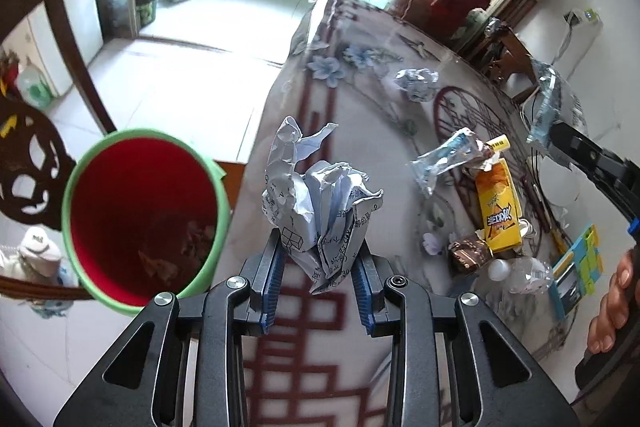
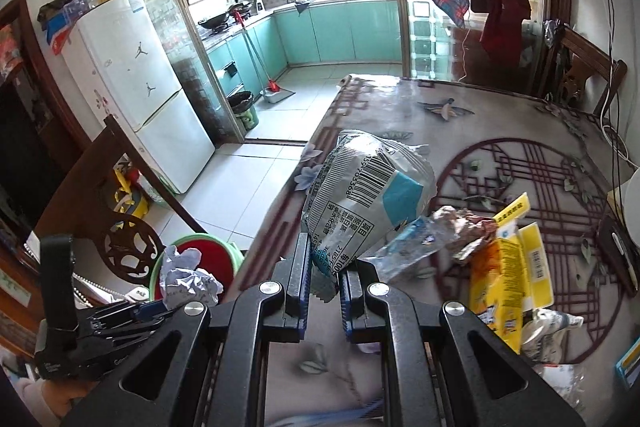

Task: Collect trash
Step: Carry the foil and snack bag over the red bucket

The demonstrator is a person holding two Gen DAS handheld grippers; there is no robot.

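Note:
My left gripper (image 1: pixel 320 247) is shut on a crumpled ball of printed paper (image 1: pixel 316 199), held above the table's left edge. Just left of it and lower stands a bin (image 1: pixel 144 215) with a green rim and red inside. My right gripper (image 2: pixel 325 267) is shut on a silver snack bag (image 2: pixel 368 195) with a barcode and a blue patch. In the right wrist view the left gripper (image 2: pixel 160 307) with its paper ball (image 2: pixel 188 281) hovers by the bin (image 2: pixel 212 251). The right gripper (image 1: pixel 560 139) shows with its bag (image 1: pixel 552 103) at the left wrist view's right edge.
On the table (image 1: pixel 348 99) lie a yellow drink carton (image 1: pixel 498 207), a clear plastic wrapper (image 1: pixel 448 159), a brown wrapper (image 1: pixel 468 251), a squashed bottle (image 1: pixel 524 273) and another crumpled paper (image 1: pixel 416 81). A dark wooden chair (image 2: pixel 120 203) stands beside the bin. A hand (image 1: pixel 612 303) grips the right handle.

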